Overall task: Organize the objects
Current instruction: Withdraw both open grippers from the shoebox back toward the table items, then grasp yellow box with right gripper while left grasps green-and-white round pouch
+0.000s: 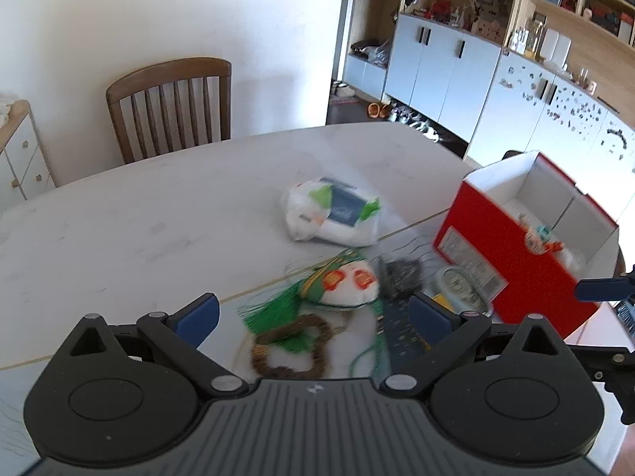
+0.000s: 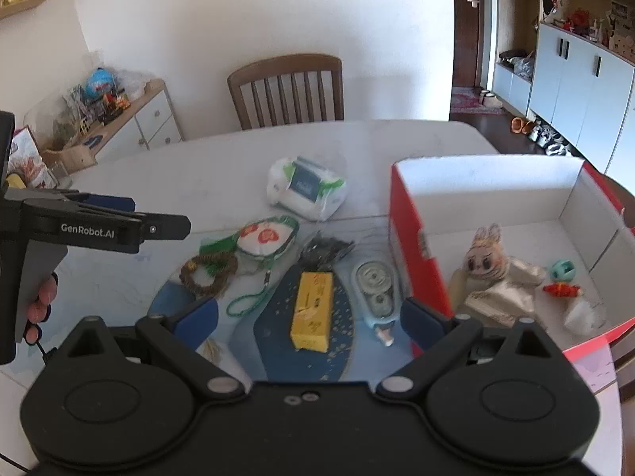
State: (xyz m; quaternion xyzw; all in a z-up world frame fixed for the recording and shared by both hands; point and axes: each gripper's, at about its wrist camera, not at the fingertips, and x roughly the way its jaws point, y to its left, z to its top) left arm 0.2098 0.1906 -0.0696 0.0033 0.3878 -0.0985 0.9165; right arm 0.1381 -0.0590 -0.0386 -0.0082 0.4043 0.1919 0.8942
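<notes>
Loose objects lie on the white table (image 2: 166,182): a wipes pack (image 2: 305,188), a white embroidered pouch with green tassel (image 2: 266,238), a brown bead bracelet (image 2: 208,271), a dark clip bundle (image 2: 325,250), a yellow box (image 2: 312,309) on a dark blue fan (image 2: 341,341), and a correction tape (image 2: 375,287). A red box (image 2: 412,238) at the right holds a plush rabbit (image 2: 486,258) and a small toy (image 2: 561,277). My right gripper (image 2: 309,319) is open above the yellow box. My left gripper (image 1: 313,311) is open above the pouch (image 1: 349,281) and bracelet (image 1: 293,347).
A wooden chair (image 2: 289,91) stands behind the table. A sideboard with clutter (image 2: 103,119) is at the left, cabinets (image 2: 575,71) at the right. The red box (image 1: 516,254) sits at the table's right edge. The left gripper shows in the right wrist view (image 2: 119,218).
</notes>
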